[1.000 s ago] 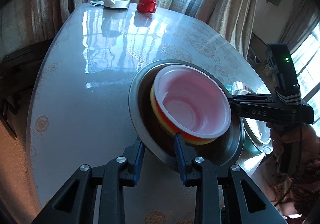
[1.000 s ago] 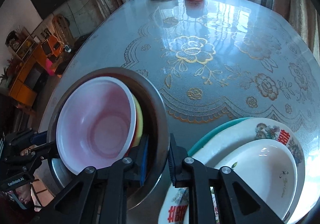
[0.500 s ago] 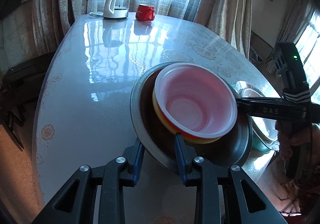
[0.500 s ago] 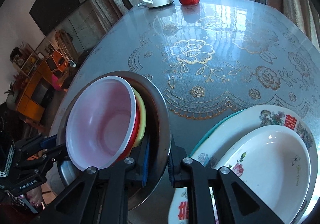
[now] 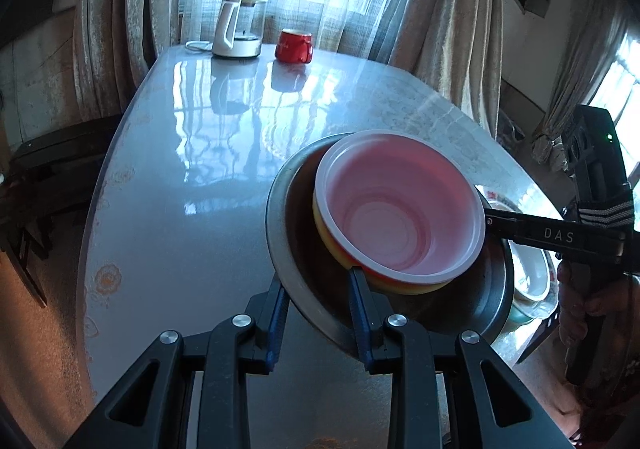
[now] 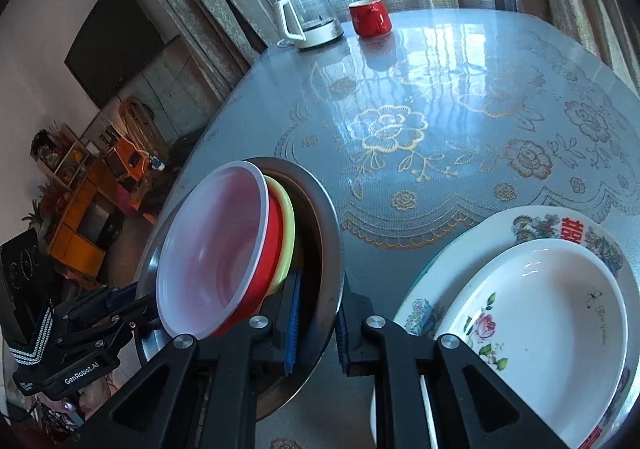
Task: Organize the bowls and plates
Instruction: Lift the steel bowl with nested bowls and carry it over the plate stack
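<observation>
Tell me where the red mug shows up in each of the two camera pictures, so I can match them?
Left wrist view: the red mug stands at the table's far end, upper middle, just right of the white kettle.
Right wrist view: the red mug is near the top centre, again right of the white kettle.
Shared landmark: the steel basin holding stacked plastic bowls.

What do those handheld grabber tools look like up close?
Both are black plastic. The left gripper and the right gripper have blue-lined fingers and silver bolts. Each handle wears a black-and-white striped strap; white lettering reads DAS and GenRobot.AI.
</observation>
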`<state>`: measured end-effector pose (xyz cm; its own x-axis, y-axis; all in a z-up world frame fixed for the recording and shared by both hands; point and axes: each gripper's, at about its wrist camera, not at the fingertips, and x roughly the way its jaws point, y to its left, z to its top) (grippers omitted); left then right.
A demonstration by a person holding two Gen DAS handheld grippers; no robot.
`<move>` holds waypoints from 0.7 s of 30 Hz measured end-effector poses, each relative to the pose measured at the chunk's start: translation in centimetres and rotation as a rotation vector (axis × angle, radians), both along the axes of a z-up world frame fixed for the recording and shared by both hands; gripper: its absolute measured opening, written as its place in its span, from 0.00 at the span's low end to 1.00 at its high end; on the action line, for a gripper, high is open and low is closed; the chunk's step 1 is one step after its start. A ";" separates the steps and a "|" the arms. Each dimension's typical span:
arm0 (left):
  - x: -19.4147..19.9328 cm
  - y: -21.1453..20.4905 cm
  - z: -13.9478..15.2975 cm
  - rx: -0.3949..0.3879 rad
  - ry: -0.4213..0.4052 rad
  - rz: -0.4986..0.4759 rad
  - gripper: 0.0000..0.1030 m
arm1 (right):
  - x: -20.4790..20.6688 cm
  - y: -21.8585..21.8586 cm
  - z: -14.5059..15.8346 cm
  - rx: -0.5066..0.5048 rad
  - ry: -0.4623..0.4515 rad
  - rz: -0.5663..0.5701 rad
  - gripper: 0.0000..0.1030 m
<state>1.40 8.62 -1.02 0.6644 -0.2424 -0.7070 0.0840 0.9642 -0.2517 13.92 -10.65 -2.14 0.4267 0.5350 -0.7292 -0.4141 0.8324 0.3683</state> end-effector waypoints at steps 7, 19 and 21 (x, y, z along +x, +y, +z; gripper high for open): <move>0.8 -1.2 2.1 -0.003 -0.051 -0.036 0.27 | -0.8 -2.4 1.7 0.042 -0.044 -0.050 0.15; 2.6 -6.1 4.9 0.001 -0.120 -0.146 0.26 | -3.0 -8.3 4.6 0.090 -0.113 -0.185 0.15; 2.9 -7.1 5.1 -0.001 -0.123 -0.165 0.26 | -3.2 -9.3 4.8 0.095 -0.117 -0.210 0.15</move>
